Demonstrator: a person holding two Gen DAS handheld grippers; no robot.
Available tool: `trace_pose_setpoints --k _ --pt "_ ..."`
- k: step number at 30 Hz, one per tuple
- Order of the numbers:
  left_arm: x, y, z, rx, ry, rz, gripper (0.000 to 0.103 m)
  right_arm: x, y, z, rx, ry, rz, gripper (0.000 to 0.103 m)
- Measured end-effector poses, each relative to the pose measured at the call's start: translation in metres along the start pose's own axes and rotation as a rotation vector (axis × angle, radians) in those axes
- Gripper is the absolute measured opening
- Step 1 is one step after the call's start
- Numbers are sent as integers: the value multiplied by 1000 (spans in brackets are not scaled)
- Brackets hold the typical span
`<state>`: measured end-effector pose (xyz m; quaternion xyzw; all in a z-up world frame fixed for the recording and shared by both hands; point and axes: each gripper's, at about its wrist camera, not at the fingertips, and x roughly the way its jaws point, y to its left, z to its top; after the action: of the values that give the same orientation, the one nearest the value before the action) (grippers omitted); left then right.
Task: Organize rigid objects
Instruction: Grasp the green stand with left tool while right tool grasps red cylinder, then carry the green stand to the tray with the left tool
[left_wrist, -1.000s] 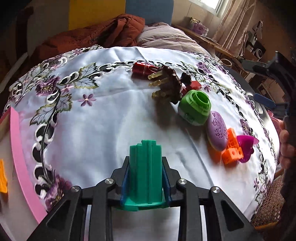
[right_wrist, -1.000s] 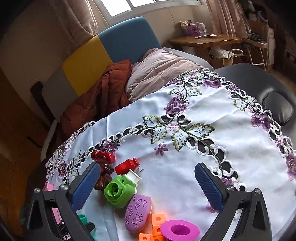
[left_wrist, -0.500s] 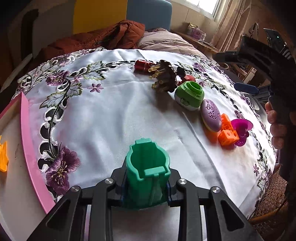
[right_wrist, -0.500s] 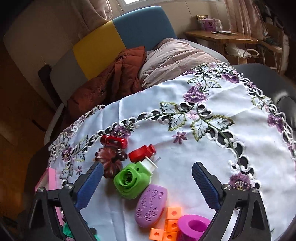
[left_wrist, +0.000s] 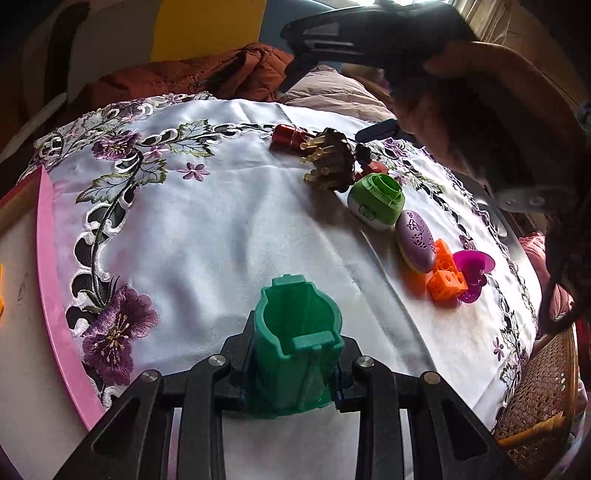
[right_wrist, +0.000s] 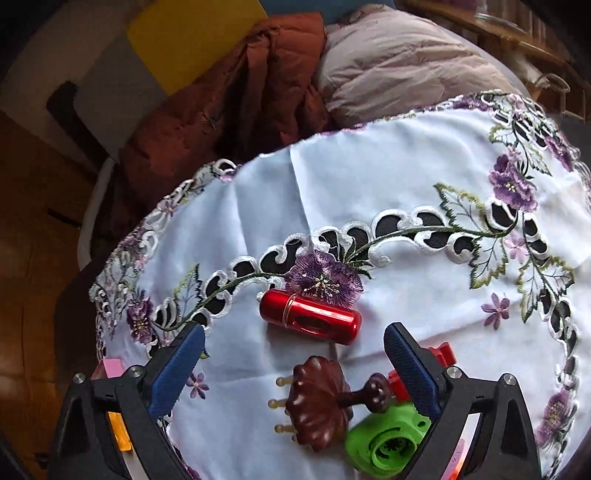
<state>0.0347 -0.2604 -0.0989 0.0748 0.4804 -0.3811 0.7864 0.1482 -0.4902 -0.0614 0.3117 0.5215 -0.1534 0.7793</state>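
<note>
Fingers (right_wrist: 181, 363) of the right gripper (right_wrist: 293, 365) are spread wide, nothing clamped, hanging over the toy cluster. The red cylinder (right_wrist: 310, 317) lies on the tablecloth (right_wrist: 369, 184) just ahead of the tips, crosswise between them. The brown comb-like piece (right_wrist: 316, 402) sits between the jaws nearer the camera, so a careless descent could nudge it or roll the cylinder off. Over on the left gripper (left_wrist: 293, 373), fingers are clenched tight on the green holder (left_wrist: 295, 347).

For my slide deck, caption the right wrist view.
Open right gripper poised over a brown massager and red cylinder.
</note>
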Motion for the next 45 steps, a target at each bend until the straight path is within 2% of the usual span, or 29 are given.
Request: trace_pose_setpoints --k 6,7,8,11,15,22,27,30,37,45 --pt "0 2 0 -10 -10 -12 30 32 4 7 51 44 -77 96" --pt "0 2 0 -13 -12 -15 30 37 6 7 46 49 -90 92" --pt "0 3 0 -19 -12 -18 30 42 7 6 41 61 -111 83" --pt "0 7 0 -38 -12 -31 30 46 17 3 -19 49 -188 75" --pt "-1 5 -1 -25 -16 -22 30 39 21 3 -35 24 -109 75" --pt "-7 -3 -4 25 -18 16 30 1 61 -30 -289 -32 15 75" --pt "-14 -9 -14 46 -19 19 30 -30 68 -71 -452 -56 43 75" --pt "-15 -10 -17 54 -20 28 30 -48 62 -97 -503 -85 29 75" --pt "-36 -15 -21 73 -70 42 30 -74 28 -134 -491 -112 74 75" --pt "-51 -18 -32 86 -83 57 30 -38 -12 -161 -414 -30 41 75"
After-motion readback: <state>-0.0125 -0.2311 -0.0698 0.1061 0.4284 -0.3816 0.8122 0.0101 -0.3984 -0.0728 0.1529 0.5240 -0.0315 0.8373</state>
